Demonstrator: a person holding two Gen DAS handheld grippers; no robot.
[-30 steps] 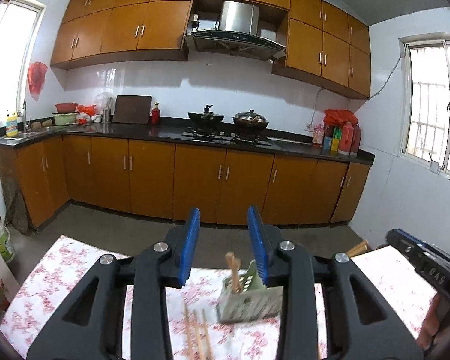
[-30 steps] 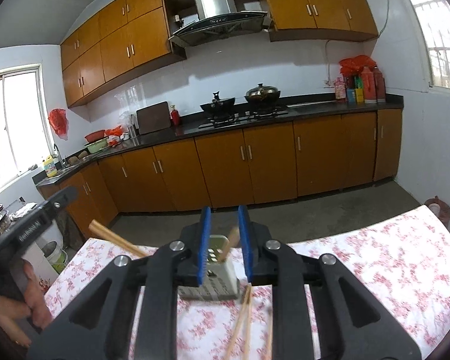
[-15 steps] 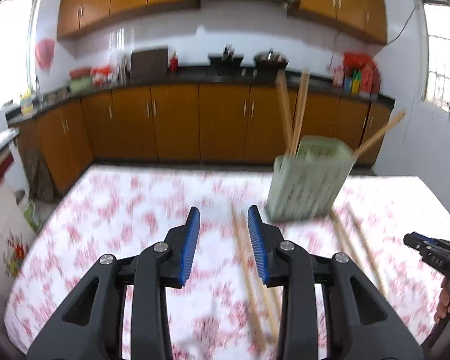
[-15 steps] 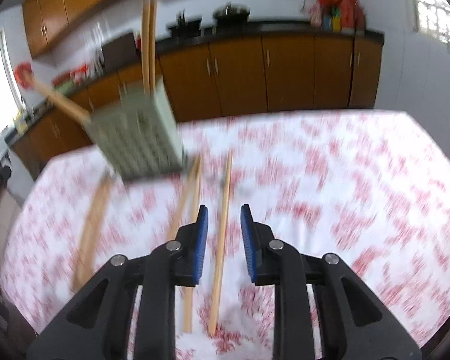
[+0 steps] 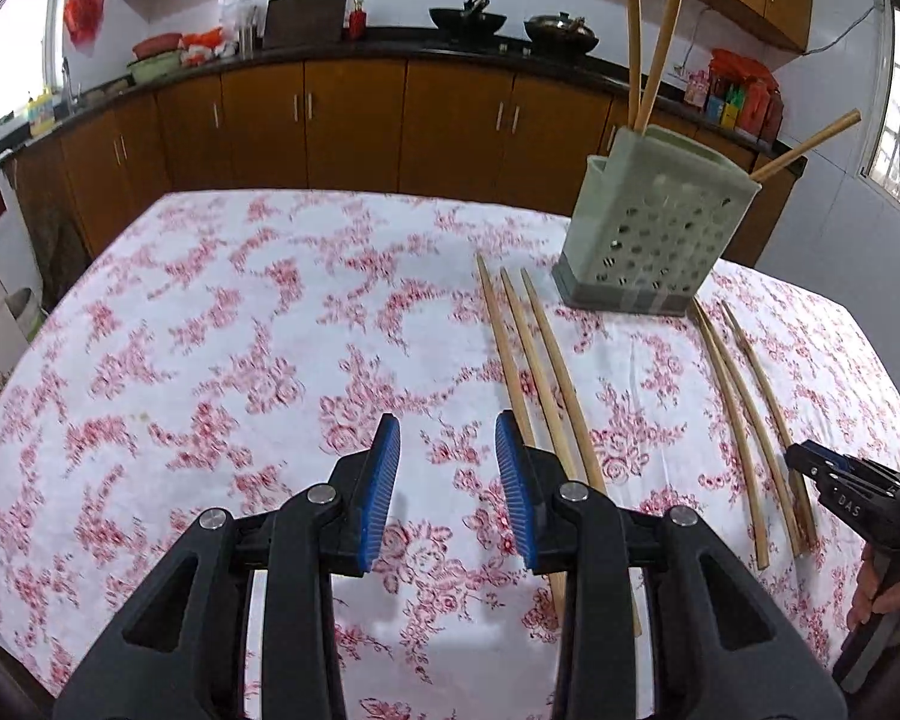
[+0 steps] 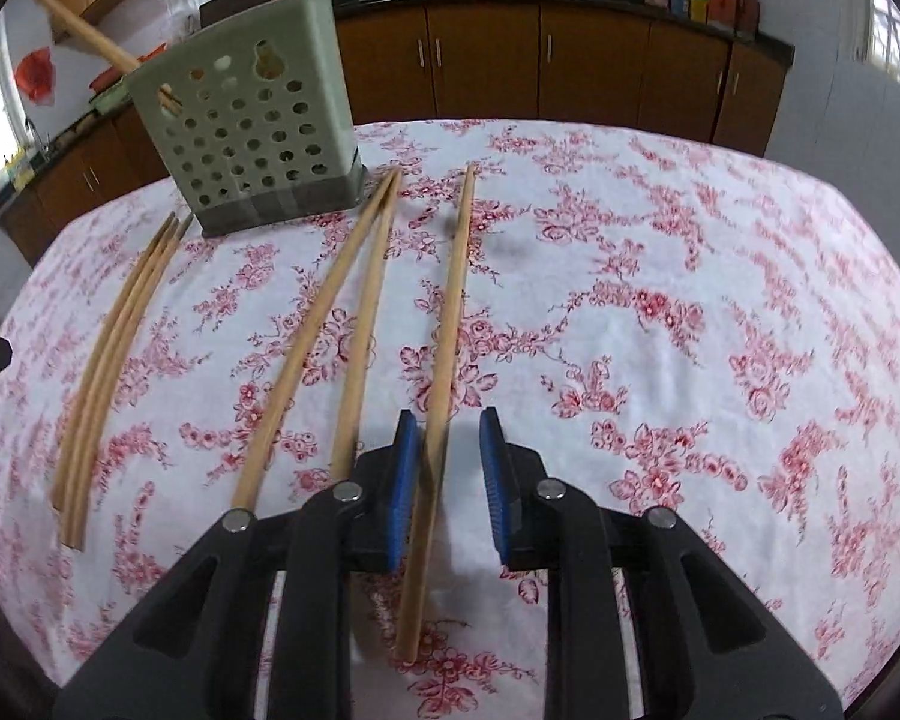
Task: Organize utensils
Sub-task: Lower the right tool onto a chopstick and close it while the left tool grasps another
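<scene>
Three chopsticks are already standing in the holder (image 5: 654,234) at the table's (image 5: 210,324) far side; six are still lying loose before it, three on each side. The left gripper (image 5: 447,462) is hovering narrowly parted over bare cloth, gripping nothing; the right gripper (image 6: 449,456) has just been closing around the rightmost chopstick (image 6: 450,324), pads not yet pressing.
</scene>
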